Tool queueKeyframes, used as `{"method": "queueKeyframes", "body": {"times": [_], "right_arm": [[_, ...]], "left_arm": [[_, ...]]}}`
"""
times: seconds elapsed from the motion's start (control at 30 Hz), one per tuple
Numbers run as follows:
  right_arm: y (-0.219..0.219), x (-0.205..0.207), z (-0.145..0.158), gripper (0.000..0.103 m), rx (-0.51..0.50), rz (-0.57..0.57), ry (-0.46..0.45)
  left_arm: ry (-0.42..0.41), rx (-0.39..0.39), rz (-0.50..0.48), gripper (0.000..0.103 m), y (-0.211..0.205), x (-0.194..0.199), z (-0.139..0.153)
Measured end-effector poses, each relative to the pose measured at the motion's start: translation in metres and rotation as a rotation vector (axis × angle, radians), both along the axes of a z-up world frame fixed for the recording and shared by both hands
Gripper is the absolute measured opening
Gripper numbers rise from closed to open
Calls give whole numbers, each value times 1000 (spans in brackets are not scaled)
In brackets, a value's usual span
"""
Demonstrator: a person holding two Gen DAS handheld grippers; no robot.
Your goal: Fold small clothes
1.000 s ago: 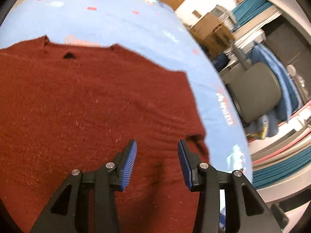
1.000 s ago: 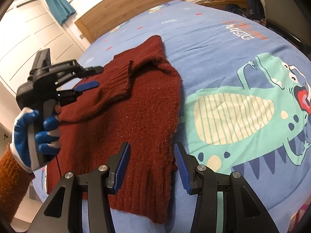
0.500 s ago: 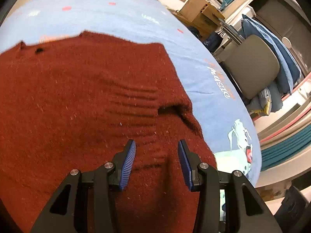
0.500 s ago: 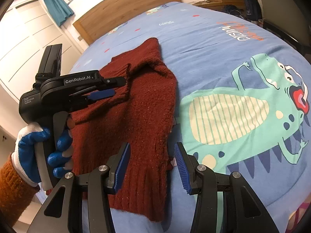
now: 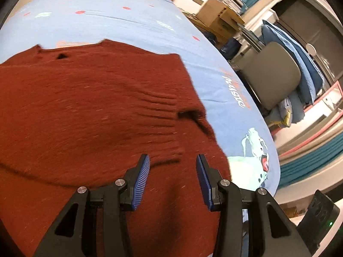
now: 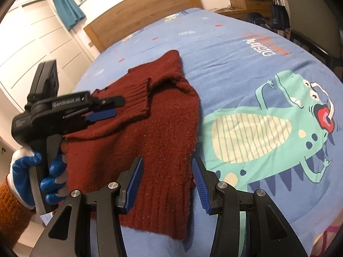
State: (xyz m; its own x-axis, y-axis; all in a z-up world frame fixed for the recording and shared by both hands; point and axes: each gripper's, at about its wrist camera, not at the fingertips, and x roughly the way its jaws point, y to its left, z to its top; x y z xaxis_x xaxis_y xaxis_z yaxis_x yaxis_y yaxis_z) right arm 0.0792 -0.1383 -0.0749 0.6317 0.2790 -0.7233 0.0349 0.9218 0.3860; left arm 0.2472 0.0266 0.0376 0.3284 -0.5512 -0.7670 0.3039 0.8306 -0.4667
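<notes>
A dark red knitted sweater (image 6: 163, 128) lies on the blue bed cover (image 6: 235, 64), one sleeve folded across its body with the ribbed cuff (image 6: 139, 98) on top. A gloved hand (image 6: 51, 171) holds my left gripper (image 6: 115, 107) above the sweater's left side, tips close to that cuff. In the left wrist view the left gripper (image 5: 172, 171) is open over the sweater (image 5: 85, 107) with nothing between its pads, the cuff (image 5: 163, 115) just ahead. My right gripper (image 6: 166, 177) is open above the hem's right edge, holding nothing.
A green dinosaur print (image 6: 268, 132) covers the bed to the right of the sweater. A wooden headboard (image 6: 139, 17) and white wardrobe doors (image 6: 32, 42) stand behind. Past the bed's far side are a grey chair (image 5: 270, 75) with blue cloth and cardboard boxes (image 5: 218, 12).
The left gripper has shifted across the sweater and lifted a little, so the folded cuff now sits further ahead of its tips. The right gripper has stayed put. Both stay open.
</notes>
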Motion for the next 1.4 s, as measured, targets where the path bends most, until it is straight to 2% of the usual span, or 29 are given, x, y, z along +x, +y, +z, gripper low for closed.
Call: {"method": "queueKeyframes", "body": {"times": [0.47, 0.63, 0.8, 0.93, 1.1, 1.4], "right_arm": [[4, -19, 28, 49, -24, -15, -52], [7, -30, 35, 50, -32, -18, -64], [13, -41, 40, 52, -38, -11, -69], [17, -50, 42, 54, -46, -6, -70], [19, -62, 42, 58, -46, -9, -66], [13, -78, 38, 60, -52, -44, -43]], "left_arm": [[-13, 67, 172, 40, 78, -53, 11], [-31, 122, 236, 41, 103, -77, 17], [-60, 202, 282, 50, 120, -105, 22], [-77, 251, 315, 52, 131, -125, 24], [-121, 333, 363, 60, 137, -148, 30], [-146, 395, 382, 63, 150, -183, 26]]}}
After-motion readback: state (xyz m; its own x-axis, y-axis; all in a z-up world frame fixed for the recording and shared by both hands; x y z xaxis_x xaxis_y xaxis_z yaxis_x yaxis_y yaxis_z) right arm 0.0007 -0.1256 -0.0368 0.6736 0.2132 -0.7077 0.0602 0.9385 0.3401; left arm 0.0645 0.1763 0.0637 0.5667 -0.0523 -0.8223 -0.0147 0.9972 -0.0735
